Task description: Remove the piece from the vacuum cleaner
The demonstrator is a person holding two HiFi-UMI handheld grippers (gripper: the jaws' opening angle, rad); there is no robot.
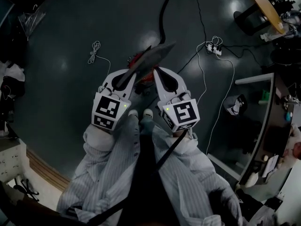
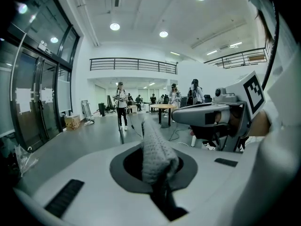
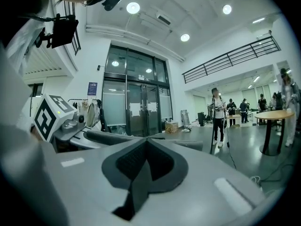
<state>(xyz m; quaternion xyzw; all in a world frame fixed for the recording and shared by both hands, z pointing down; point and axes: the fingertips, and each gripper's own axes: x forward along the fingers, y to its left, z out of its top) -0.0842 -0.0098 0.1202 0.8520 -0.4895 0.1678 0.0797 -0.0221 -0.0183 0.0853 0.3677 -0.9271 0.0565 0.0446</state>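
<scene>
In the head view my left gripper (image 1: pixel 126 78) is shut on a flat grey piece (image 1: pixel 150 56) that sticks out up and to the right past its tips. In the left gripper view the piece (image 2: pixel 157 152) is a knitted-looking grey strip clamped upright between the jaws of the left gripper (image 2: pixel 160 171). Beneath the piece lies the vacuum cleaner (image 1: pixel 138 60), red and dark, mostly hidden, with its black hose (image 1: pixel 163 13) running away up the floor. My right gripper (image 1: pixel 158 73) is beside the left, shut, with nothing between its pads (image 3: pixel 141 168).
A white power strip (image 1: pixel 214 49) with cables lies on the dark floor to the right, a coiled white cable (image 1: pixel 95 51) to the left. A round wooden table (image 1: pixel 265 6) and a long desk (image 1: pixel 263 126) stand at the right. People (image 2: pixel 121 105) stand far off in the hall.
</scene>
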